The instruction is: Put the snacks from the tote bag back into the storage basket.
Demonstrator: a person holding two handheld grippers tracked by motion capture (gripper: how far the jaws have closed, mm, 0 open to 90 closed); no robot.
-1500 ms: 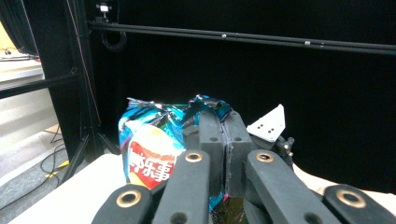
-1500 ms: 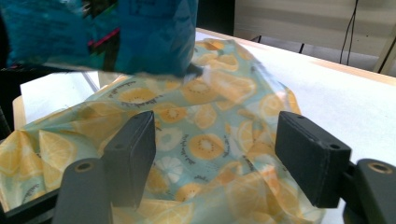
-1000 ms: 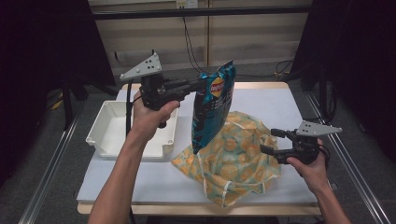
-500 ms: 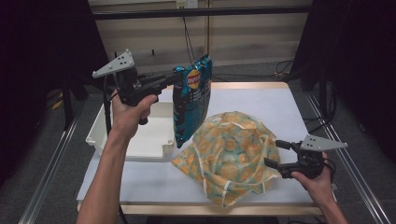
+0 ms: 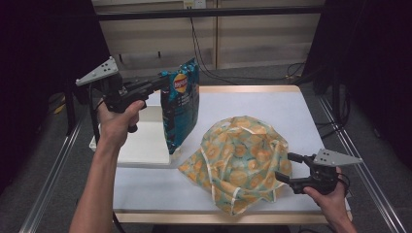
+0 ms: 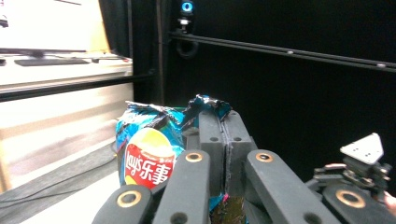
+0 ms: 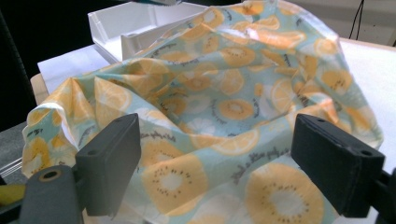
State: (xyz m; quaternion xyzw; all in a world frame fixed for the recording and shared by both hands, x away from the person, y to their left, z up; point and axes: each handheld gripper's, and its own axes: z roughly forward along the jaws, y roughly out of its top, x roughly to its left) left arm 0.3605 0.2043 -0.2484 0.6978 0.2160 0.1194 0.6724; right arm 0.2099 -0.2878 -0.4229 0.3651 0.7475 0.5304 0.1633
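Chips bag (image 5: 180, 109) hangs from the left gripper (image 5: 156, 83), jaws clamped tight on its crimped top edge; in the left gripper view the two pads (image 6: 219, 135) sit flush together with blue foil sticking out above them. Bag dangles straight below those jaws, lower corner over the near-right corner of the white tray (image 5: 141, 143), not resting on anything as far as I can tell.

Right gripper (image 5: 290, 167) is low at the table's near right edge, jaws spread wide and holding nothing; they have just been opening. In the right gripper view the fruit-print bag (image 7: 224, 107) lies ahead of and between the pads (image 7: 109, 161), loose, not pinched. From above, that cloth bag (image 5: 240, 160) sits just left of the right jaws, touching or nearly so.

Step in hand, my read: carry the chips over to the tray, which lies under and behind the left jaws, and set them in.

Doing it well:
- keep the pinch firm on the seam; thin foil slips
- move level until the whole bag is inside the tray wall, then lower
- let the bottom touch the tray floor and tip the bag flat before opening
- keep the right gripper parked by the cloth bag, clear of the swing path

Risk: dangling corner catching the tray rim.
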